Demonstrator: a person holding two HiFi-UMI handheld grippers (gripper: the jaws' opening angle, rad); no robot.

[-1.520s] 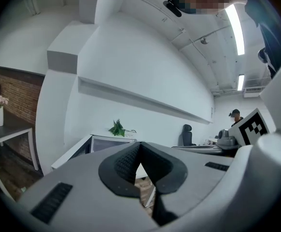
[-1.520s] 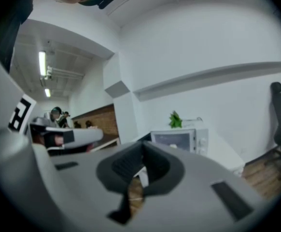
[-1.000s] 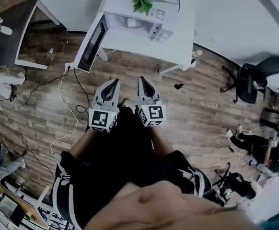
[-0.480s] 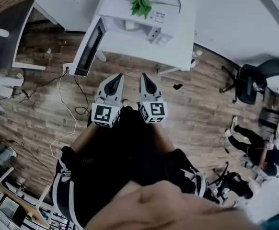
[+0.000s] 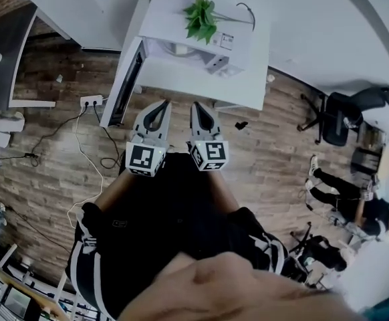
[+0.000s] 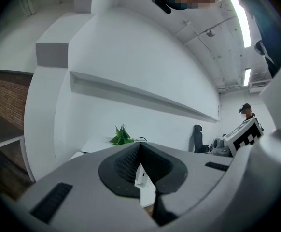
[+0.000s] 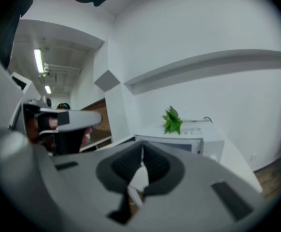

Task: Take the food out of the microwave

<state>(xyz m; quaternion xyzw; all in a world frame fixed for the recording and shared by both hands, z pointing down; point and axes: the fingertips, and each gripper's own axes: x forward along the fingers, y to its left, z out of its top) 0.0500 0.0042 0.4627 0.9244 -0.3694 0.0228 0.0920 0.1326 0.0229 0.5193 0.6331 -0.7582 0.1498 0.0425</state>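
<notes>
1. Microwave [image 5: 211, 40] on white table [image 5: 244, 85], door [image 5: 123, 79] open, pale round dish [image 5: 180, 48] inside; front label unreadable.
2. My left gripper [image 5: 160, 104]: jaws together, empty.
3. My right gripper [image 5: 198, 105]: jaws together, empty.

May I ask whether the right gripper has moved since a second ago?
Yes. In the head view the right gripper has come closer to the white table, its tip now almost at the table's near edge.

My right gripper [image 7: 141, 151] has its jaws pressed together with nothing between them; ahead I see the white microwave [image 7: 198, 141] on a white table [image 7: 234, 157], a green plant [image 7: 172, 120] on top of it
</notes>
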